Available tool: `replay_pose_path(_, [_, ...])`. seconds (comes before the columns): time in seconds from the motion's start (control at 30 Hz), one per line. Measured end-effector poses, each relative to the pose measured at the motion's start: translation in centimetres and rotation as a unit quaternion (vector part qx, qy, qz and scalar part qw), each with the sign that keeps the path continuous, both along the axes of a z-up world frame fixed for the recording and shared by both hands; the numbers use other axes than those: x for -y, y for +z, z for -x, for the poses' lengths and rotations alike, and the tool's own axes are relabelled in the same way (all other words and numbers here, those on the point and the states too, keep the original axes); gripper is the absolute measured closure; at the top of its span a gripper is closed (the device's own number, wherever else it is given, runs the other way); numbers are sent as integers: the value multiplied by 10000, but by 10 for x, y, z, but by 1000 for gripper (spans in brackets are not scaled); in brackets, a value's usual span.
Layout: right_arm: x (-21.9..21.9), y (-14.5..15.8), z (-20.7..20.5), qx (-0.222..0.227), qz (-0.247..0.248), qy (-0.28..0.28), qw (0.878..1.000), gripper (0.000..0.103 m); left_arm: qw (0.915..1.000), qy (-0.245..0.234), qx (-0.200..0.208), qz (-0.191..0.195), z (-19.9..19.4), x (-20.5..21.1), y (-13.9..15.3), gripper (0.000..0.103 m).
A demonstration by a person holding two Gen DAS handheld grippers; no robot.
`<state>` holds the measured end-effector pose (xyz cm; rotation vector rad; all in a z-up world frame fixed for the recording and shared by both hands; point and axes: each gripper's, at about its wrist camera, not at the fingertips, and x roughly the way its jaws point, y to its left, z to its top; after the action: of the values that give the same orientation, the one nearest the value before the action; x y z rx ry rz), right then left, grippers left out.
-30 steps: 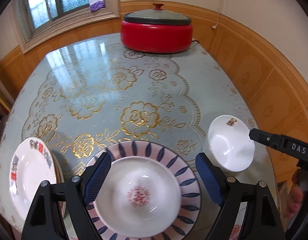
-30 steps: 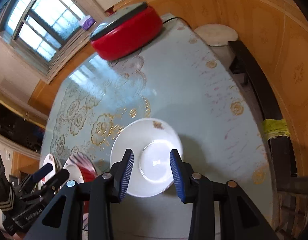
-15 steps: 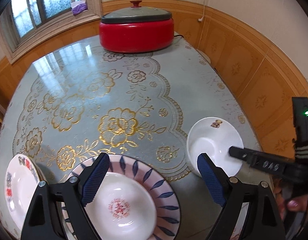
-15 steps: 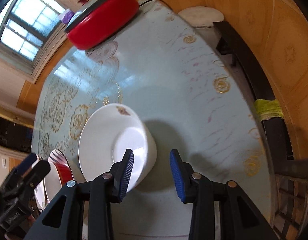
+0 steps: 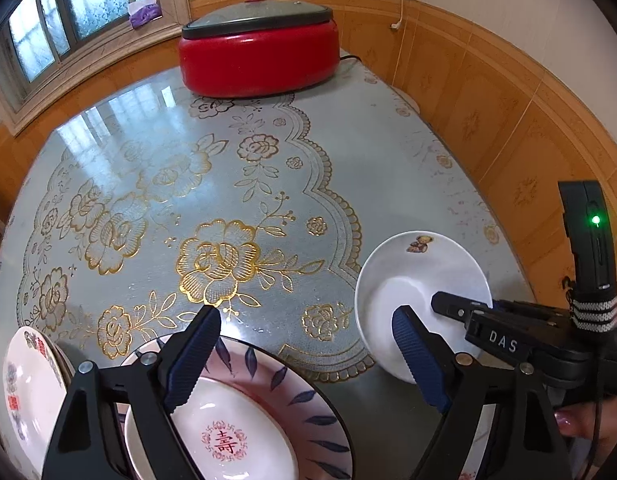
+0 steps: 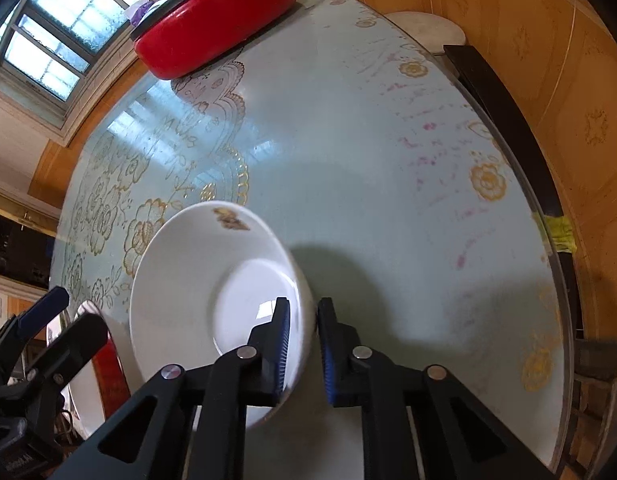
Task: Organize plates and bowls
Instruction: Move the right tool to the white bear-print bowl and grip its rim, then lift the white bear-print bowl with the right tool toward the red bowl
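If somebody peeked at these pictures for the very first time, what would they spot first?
Probably the big red cooking pot with its grey lid, at the far end of the table, whose pale blue cloth has gold flowers. Next, the white bowl with a little teddy bear picture, near the table's right edge, its rim pinched by the right hand-held gripper. The left hand-held gripper is open above a blue-petalled plate.

My left camera looks steeply down along my fingers (image 5: 196, 360) from close above the table (image 5: 236, 168), facing the far window wall and the red pot (image 5: 260, 60). My right camera sits lower and nearer, tilted, right up against the white bowl (image 6: 212, 280). Both views share that bowl (image 5: 420, 280), the pot (image 6: 216, 20), and the flowered tabletop (image 6: 368, 140).
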<state>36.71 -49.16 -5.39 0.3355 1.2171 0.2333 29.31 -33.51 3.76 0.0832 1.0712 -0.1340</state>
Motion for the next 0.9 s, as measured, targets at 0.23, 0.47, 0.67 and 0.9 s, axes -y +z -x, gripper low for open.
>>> replay_pose_path(0.23, [-5, -5, -19, 39, -115, 56, 9999, 91, 9997, 92, -238, 63, -19, -2, -11, 27])
replay_pose_path(0.47, [4, -4, -16, -79, -321, 57, 9994, 91, 9975, 75, -657, 243, -37, 4, -31, 43])
replay_pose_path(0.67, [3, 3, -3, -150, -137, 194, 9996, 89, 9956, -130, -901, 203, -39, 15, -45, 64])
replay_pose_path(0.9, [0, -1, -3, -150, -118, 191, 9996, 87, 9925, -311, -1165, 179, -38, 25, -61, 84])
